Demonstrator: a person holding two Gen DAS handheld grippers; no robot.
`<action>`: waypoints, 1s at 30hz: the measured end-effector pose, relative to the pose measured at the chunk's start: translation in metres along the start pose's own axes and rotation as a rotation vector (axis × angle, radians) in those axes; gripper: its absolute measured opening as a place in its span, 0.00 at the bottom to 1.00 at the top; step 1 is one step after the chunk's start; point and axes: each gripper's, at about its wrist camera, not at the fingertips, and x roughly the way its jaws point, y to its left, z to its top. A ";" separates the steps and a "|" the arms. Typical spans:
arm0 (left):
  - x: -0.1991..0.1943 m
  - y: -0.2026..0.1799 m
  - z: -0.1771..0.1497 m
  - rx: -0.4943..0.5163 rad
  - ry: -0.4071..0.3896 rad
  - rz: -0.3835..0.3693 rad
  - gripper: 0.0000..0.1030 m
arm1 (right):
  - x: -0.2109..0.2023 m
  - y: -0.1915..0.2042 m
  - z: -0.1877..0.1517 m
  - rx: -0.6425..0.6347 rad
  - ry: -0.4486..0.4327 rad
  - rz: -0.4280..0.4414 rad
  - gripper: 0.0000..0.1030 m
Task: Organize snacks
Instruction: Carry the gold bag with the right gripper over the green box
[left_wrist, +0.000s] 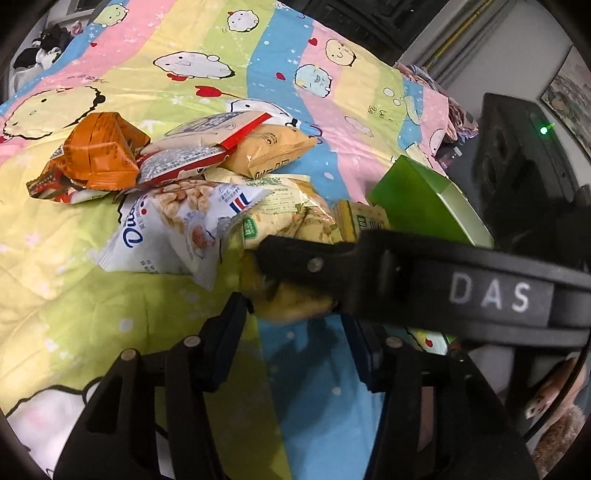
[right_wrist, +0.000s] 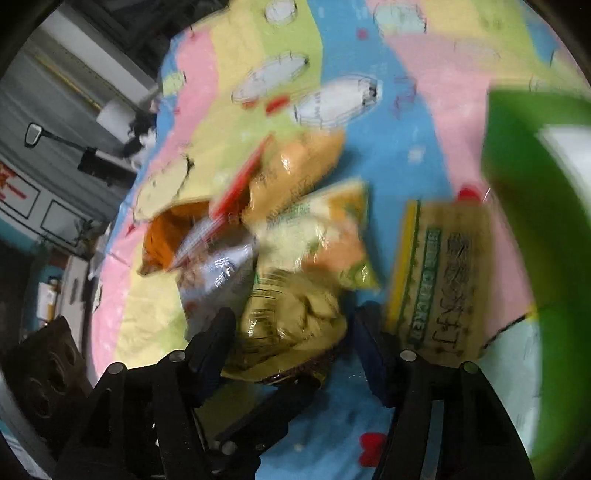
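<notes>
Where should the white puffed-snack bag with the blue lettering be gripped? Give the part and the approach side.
Grip the crimped seal strip along the near edge of the white puffed-snack bag, coming from the near side over the bare quilt. That flat edge lies free, while the far end rests against the other packets.

A bed spread with a pastel striped cartoon quilt fills the space ahead of both grippers. Beyond it to the left gripper's right stand a pale wall and a framed picture; left of the right gripper, grey panelled doors.
</notes>
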 end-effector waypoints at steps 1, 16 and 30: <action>0.000 0.001 0.000 0.001 -0.001 0.004 0.49 | 0.004 0.001 -0.001 0.000 0.015 0.033 0.63; -0.027 -0.019 0.003 0.090 -0.047 0.009 0.41 | -0.026 0.020 -0.014 -0.063 -0.070 0.037 0.51; -0.061 -0.100 0.018 0.280 -0.138 -0.031 0.41 | -0.121 0.014 -0.020 -0.046 -0.293 0.028 0.51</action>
